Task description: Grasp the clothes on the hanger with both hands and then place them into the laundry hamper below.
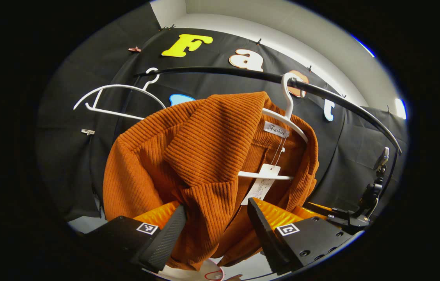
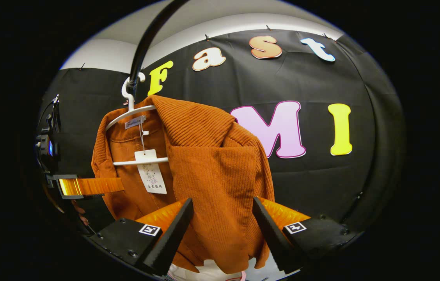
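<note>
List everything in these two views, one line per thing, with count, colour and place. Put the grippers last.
jacket: one, rust-orange corduroy, hanging on a hanger between both grippers' open fingers.
white hanger: one, white, on the rail, carrying the jacket.
empty hanger: one, white, farther along the rail in the left gripper view.
rail: one, black, curved overhead.
paper tag: one, white, hanging inside the jacket.
left gripper: one, open, fingers either side of the jacket's front edge.
right gripper: one, open, fingers either side of the jacket's other front panel.
</note>
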Motion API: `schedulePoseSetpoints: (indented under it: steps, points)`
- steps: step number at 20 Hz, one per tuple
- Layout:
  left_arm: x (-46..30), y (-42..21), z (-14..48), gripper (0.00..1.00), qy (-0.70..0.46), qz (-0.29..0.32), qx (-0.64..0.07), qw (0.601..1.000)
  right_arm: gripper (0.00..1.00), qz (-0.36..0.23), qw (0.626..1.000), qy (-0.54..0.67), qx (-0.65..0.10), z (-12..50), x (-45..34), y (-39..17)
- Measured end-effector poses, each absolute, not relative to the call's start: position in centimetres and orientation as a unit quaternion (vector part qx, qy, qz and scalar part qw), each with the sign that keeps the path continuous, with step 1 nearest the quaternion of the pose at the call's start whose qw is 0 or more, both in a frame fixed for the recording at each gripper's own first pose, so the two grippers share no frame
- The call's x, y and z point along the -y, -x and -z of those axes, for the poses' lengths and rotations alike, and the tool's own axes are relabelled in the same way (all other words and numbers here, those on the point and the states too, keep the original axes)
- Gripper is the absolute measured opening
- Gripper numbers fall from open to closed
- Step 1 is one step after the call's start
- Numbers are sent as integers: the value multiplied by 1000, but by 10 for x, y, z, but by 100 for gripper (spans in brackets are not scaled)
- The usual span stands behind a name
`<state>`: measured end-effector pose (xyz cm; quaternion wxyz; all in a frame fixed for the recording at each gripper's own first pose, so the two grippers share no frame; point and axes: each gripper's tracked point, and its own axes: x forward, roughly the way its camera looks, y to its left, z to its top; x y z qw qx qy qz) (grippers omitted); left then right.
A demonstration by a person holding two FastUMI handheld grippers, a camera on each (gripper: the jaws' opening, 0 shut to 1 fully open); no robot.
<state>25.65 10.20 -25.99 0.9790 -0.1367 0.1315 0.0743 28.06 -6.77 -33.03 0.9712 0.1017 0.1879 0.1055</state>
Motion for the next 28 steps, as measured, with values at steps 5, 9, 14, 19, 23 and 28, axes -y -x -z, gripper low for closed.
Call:
schedulePoseSetpoints:
  steps: [5,9,14,19,23,28]
  points:
    - [-105,-260,267,94,131,-83,-146,977,98,-177,950,-167,-198,338,63,-292]
    - [-107,-261,267,94,131,-91,-147,976,100,-185,945,-199,-180,331,78,-297]
    - [-108,-263,267,94,127,-94,-151,976,98,-254,926,-213,-181,318,41,-285]
    - [-110,-255,262,94,131,-101,-145,976,98,-241,935,-189,-181,320,13,-293]
    - [-118,-255,258,94,119,-140,-128,975,98,-145,966,-106,-185,334,18,-316]
    - [-137,-259,261,61,73,-197,-114,971,52,-113,975,-47,-186,337,33,-324]
